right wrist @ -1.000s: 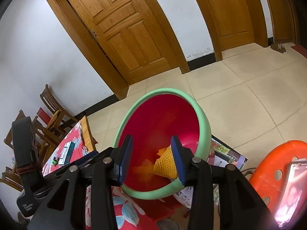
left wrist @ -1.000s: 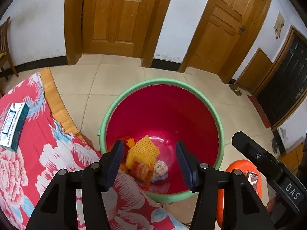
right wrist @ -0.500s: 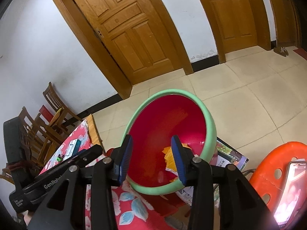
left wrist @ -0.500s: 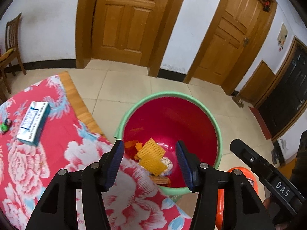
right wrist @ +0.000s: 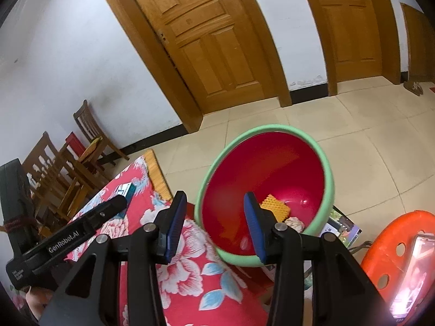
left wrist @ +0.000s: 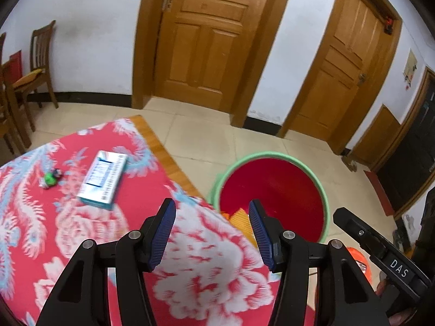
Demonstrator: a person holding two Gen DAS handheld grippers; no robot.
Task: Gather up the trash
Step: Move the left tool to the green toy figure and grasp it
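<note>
Trash left: a teal-and-white box (left wrist: 102, 178) lying flat on the worktop (left wrist: 81, 233), far left of the empty, parted left tongs (left wrist: 212, 233). Probably light, stiff card; clamp its long sides. Right tongs (right wrist: 214, 224), empty, are opening near the bin (right wrist: 327, 190).

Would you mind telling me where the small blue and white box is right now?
In the left wrist view, the box lies flat on the floral cloth, left of the basin, with a small green item just to its left.

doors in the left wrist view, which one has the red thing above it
The right-hand door: a small red object sits by its upper corner. The middle door has none.
</note>
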